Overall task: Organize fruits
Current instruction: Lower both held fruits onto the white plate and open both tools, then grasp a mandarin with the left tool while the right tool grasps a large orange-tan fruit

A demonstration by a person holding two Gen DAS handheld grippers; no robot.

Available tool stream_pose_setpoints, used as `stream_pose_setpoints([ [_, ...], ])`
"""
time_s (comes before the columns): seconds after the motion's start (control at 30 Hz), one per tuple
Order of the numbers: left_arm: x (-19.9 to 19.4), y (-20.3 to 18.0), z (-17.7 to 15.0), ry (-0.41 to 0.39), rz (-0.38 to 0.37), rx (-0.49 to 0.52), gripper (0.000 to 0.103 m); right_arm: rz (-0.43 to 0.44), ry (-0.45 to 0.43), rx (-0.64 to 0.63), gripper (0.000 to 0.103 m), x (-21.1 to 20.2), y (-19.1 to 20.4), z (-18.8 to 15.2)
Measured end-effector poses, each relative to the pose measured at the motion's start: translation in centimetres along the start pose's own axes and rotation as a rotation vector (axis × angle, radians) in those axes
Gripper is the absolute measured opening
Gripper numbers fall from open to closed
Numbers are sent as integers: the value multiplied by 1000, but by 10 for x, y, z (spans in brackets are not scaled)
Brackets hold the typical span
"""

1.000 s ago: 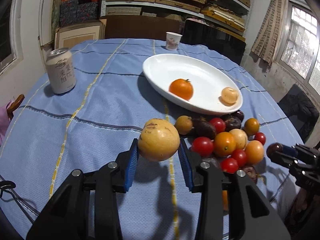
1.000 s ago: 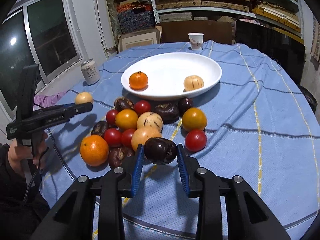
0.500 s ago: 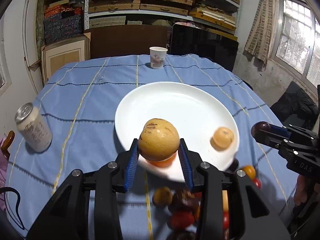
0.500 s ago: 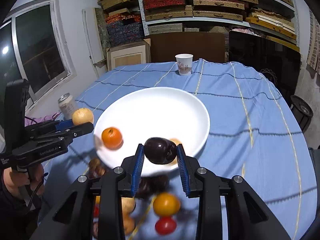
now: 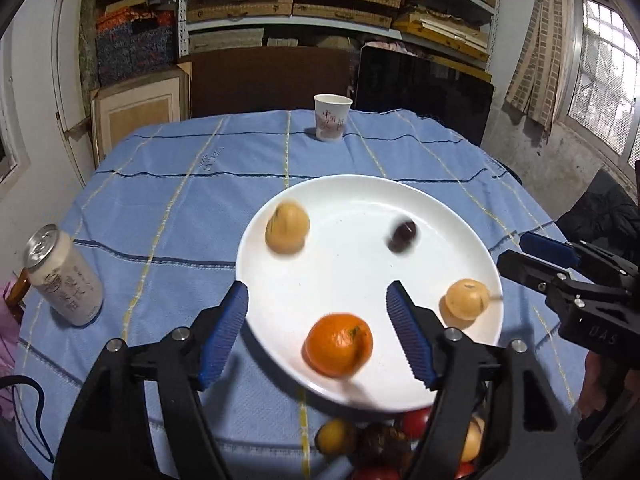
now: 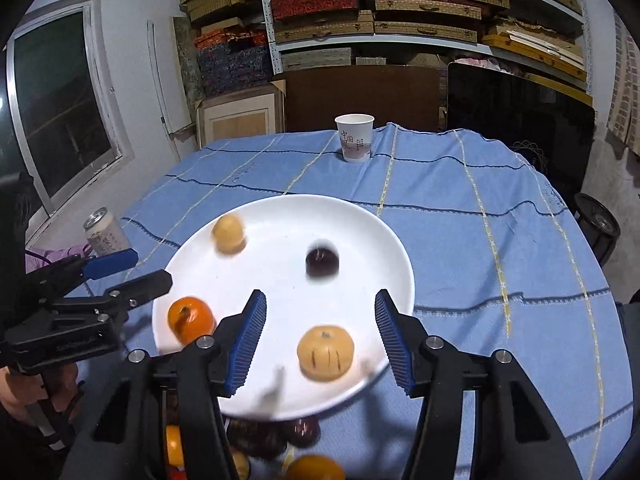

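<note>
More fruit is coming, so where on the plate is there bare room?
On the white plate, the middle is bare, between yellow fruit, dark fruit, orange and tan fruit. Crowded: the fruit pile beside its near rim.

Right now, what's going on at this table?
A person is sorting fruit onto the white plate with two hand-held grippers. Both the left hand-held gripper and the right hand-held gripper are open and empty above the plate. Four fruits are on it: a yellow fruit and a dark plum-like fruit, both motion-blurred, plus an orange and a pale tan fruit. More fruit sits in a pile on the blue cloth at the plate's near edge.
</note>
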State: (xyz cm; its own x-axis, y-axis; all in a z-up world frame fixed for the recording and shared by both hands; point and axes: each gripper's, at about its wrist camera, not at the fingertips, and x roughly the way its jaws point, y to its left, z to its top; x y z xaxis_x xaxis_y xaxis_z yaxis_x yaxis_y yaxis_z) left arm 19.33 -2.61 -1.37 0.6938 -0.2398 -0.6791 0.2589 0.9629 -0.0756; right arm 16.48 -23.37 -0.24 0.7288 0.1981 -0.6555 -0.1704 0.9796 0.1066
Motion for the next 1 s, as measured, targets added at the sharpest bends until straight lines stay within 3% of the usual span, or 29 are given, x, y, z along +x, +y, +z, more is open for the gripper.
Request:
stream_pose_setpoints([
  [0.43, -65, -19, -117, 45, -63, 91, 74, 49, 12, 94, 61, -60, -8, -107],
  [0.67, -88, -31, -146, 41, -112, 117, 74, 18, 6, 80, 62, -60, -4, -124],
  [1.0, -84, -58, -161, 71, -153, 183, 71, 42, 32, 130, 62, -54, -15, -124],
])
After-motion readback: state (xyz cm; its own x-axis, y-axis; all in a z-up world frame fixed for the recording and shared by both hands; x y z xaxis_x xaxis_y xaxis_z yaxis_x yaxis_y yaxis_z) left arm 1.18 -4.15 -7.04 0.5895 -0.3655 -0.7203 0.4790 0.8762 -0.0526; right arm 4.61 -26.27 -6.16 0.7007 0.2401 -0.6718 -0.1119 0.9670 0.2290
